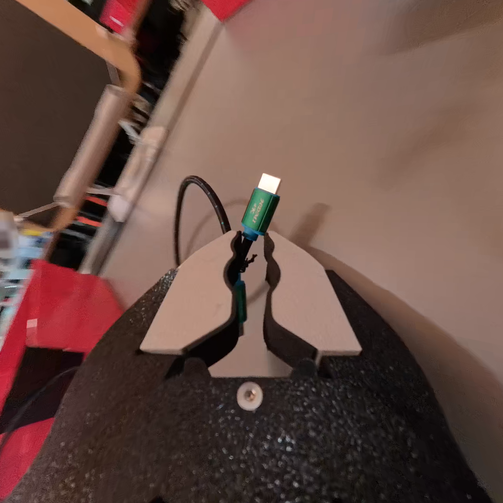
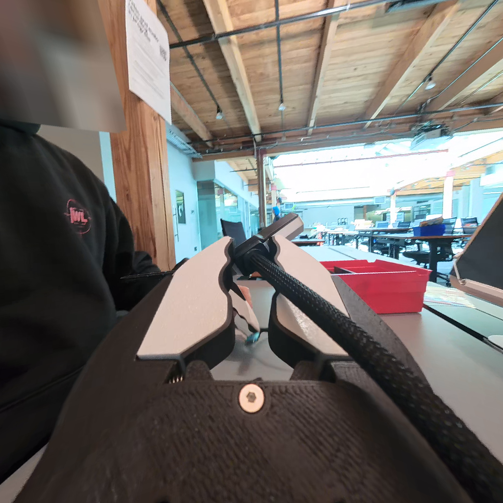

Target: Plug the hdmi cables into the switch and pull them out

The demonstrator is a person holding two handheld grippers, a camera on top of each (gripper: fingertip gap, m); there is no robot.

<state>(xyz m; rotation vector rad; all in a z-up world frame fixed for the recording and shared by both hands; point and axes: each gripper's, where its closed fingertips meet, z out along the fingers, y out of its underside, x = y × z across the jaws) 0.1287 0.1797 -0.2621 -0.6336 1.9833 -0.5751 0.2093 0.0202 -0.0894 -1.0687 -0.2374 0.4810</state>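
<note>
In the left wrist view, the left gripper [image 1: 251, 236] is clenched on a thin black HDMI cable [image 1: 190, 196] just behind its plug. The green-sleeved HDMI connector [image 1: 260, 211] stands tilted above the fingertips, its bright metal tip free in the air and touching nothing. The cable loops up and back down to the left of the fingers. The sleeve bears gold lettering. Below and beyond lies a plain grey tabletop [image 1: 353, 136], bare around the plug, with open room to the right. To the left the table's edge runs diagonally; past it sit a red bin [image 1: 65, 299] and, farther off and blurred, a metal post [image 1: 92, 147] under a wooden board [image 1: 81, 27].

In the right wrist view, the right gripper [image 2: 251, 242] is closed on a black device, presumably the HDMI switch [image 2: 275, 227], which is held off the table at the fingertips and juts up to the right. A thick braided black cable [image 2: 340, 321] runs from it back across the right finger toward the camera. Close on the left is a person in a dark sweatshirt [image 2: 54, 272] with a small pink logo. On the grey table [image 2: 449, 367] to the right sits a red tray [image 2: 381, 283], with a tilted dark panel [image 2: 484, 250] at the frame's edge. Behind stands a wooden post [image 2: 141, 190] carrying a printed white sheet [image 2: 148, 54]; beyond it an open workshop hall with desks under a timber ceiling.
</note>
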